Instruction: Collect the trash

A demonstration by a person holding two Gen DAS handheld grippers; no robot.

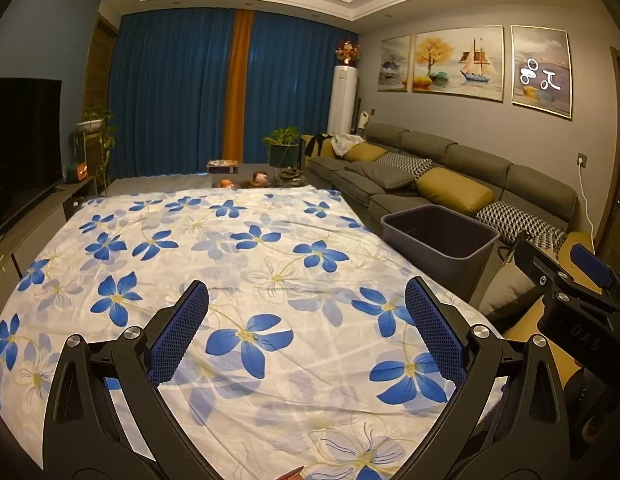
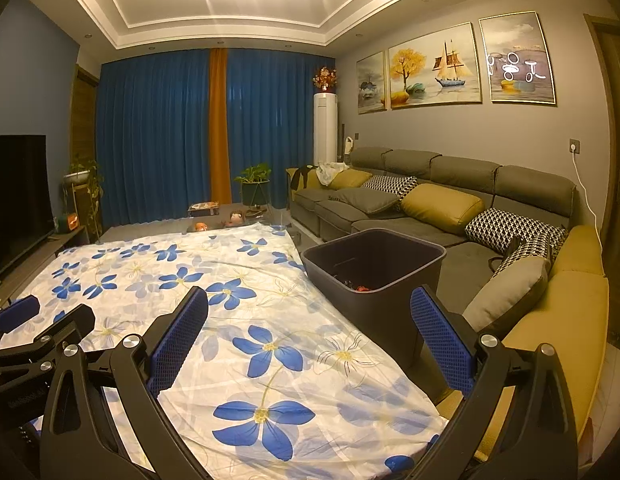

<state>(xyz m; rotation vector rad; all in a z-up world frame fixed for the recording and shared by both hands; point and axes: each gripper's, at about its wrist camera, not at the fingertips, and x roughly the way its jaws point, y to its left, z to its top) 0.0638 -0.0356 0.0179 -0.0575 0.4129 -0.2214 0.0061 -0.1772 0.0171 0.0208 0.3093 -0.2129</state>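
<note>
A dark grey bin (image 1: 438,240) stands beside the table's right edge, next to the sofa. In the right wrist view the bin (image 2: 374,276) holds some small dark and red trash (image 2: 360,287) at its bottom. My left gripper (image 1: 306,300) is open and empty above the white cloth with blue flowers (image 1: 214,248). My right gripper (image 2: 310,308) is open and empty over the cloth's right part (image 2: 246,320), near the bin. The right gripper shows at the right edge of the left wrist view (image 1: 566,280). The left gripper shows at the left edge of the right wrist view (image 2: 38,328).
A grey sofa (image 2: 430,208) with yellow and patterned cushions runs along the right wall. A television (image 1: 18,148) stands at the left. Small items (image 1: 238,178) and a potted plant (image 1: 284,144) sit beyond the table's far end, before blue curtains. A small reddish scrap (image 1: 292,473) shows at the bottom edge.
</note>
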